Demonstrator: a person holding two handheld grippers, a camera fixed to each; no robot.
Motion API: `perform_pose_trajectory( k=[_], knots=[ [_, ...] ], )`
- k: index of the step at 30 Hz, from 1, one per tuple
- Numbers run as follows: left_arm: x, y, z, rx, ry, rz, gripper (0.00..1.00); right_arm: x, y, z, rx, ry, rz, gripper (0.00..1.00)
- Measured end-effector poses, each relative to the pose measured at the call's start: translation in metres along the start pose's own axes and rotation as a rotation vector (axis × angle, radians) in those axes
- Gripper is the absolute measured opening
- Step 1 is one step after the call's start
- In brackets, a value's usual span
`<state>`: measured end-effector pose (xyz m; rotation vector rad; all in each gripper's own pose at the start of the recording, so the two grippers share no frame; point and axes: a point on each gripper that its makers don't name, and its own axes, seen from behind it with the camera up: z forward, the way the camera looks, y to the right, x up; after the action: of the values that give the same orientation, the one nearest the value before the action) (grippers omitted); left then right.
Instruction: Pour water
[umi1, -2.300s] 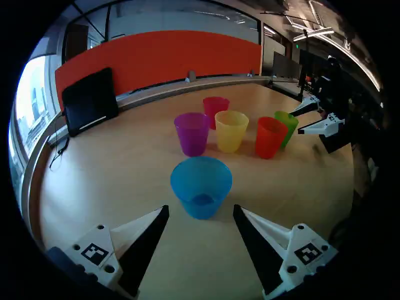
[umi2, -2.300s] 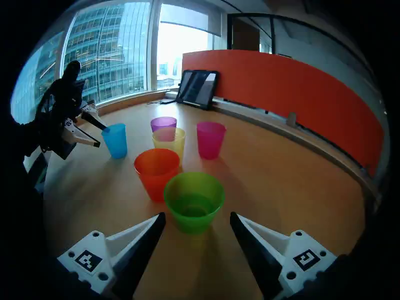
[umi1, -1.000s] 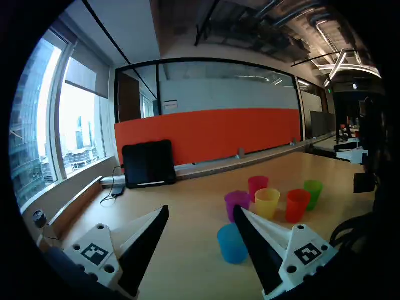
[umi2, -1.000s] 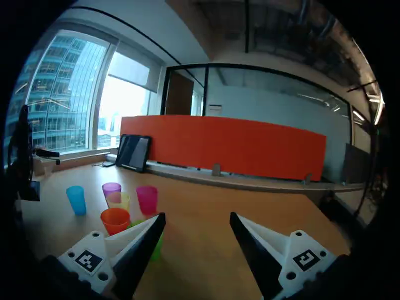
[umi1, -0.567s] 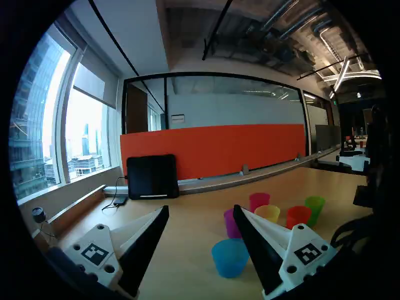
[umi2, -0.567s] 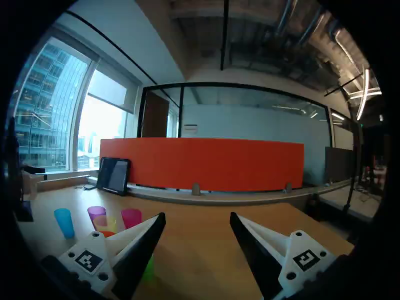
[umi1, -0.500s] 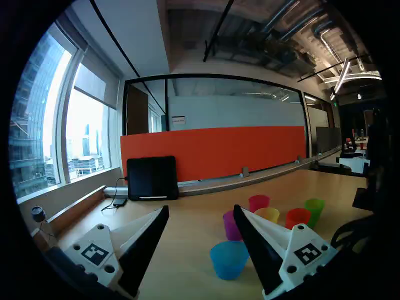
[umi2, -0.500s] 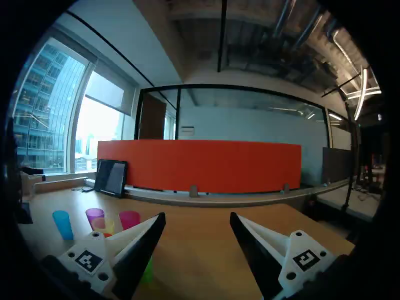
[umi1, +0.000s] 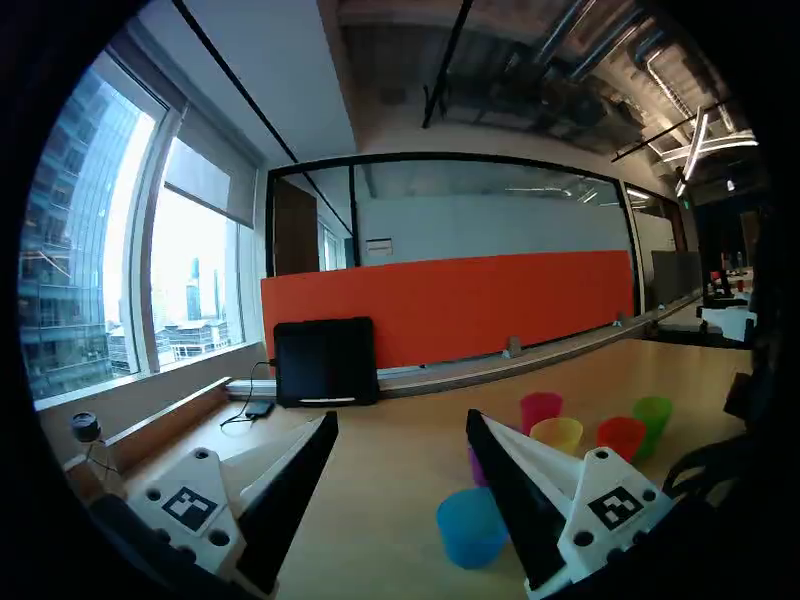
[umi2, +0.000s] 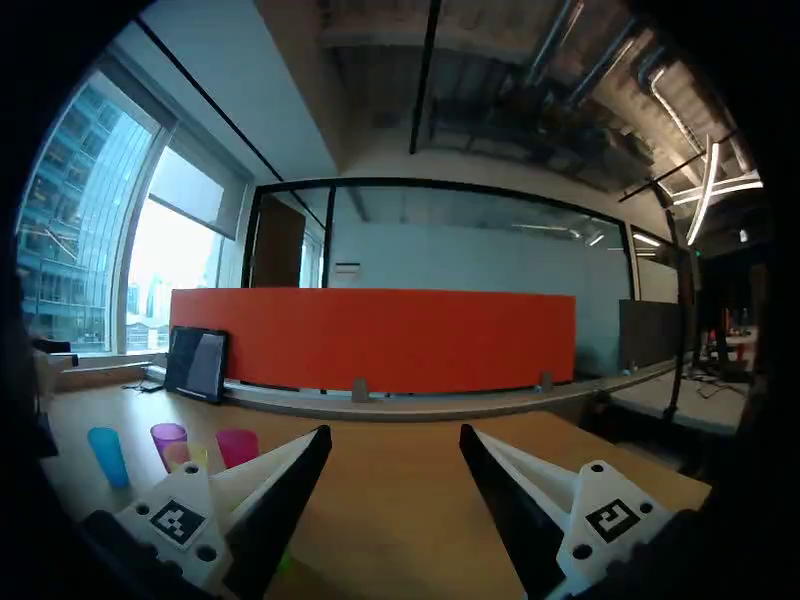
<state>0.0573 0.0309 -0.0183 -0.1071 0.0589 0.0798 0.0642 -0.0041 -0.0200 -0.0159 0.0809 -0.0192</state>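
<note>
In the left gripper view my left gripper (umi1: 400, 416) is open and holds nothing. The blue cup (umi1: 470, 528) stands low on the wooden table (umi1: 400, 500), just left of the right finger. Behind that finger are the purple cup (umi1: 473, 464), mostly hidden, and the pink (umi1: 540, 410), yellow (umi1: 557, 434), orange (umi1: 621, 436) and green (umi1: 653, 414) cups. My right gripper (umi2: 394, 430) is open and empty too. To the left of its left finger stand the blue cup (umi2: 107, 456), the purple cup (umi2: 168, 441), the pink cup (umi2: 237, 446) and a sliver of the yellow cup (umi2: 186, 455).
A black tablet (umi1: 325, 362) leans against the long orange partition (umi1: 470, 305) at the table's far edge, with a cable beside it. Tall windows (umi1: 75, 270) run along the left. The tablet (umi2: 196, 365) and the partition (umi2: 400, 340) appear again in the right gripper view.
Both grippers have pulled back from the blue and green cups and tilted up to look level across the room. The cups now sit low and small. Both stayed open.
</note>
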Motion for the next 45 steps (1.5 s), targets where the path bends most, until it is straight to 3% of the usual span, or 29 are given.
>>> perform_pose_trajectory(
  k=[6,17,25,45],
  knots=[
    [-0.004,-0.011,0.002,0.056,0.013,0.02,0.95,-0.003,0.002,-0.003,-0.003,0.0,0.023,1.0],
    [-0.023,-0.022,-0.003,0.103,0.017,-0.01,0.95,-0.017,0.0,-0.007,-0.003,-0.037,0.039,1.0],
    [-0.035,-0.018,-0.002,0.09,0.015,-0.057,0.96,-0.016,-0.005,-0.008,-0.007,-0.044,0.032,1.0],
    [-0.052,-0.027,0.001,0.101,0.006,-0.111,0.95,-0.002,-0.008,-0.01,-0.008,-0.024,0.024,1.0]
  ],
)
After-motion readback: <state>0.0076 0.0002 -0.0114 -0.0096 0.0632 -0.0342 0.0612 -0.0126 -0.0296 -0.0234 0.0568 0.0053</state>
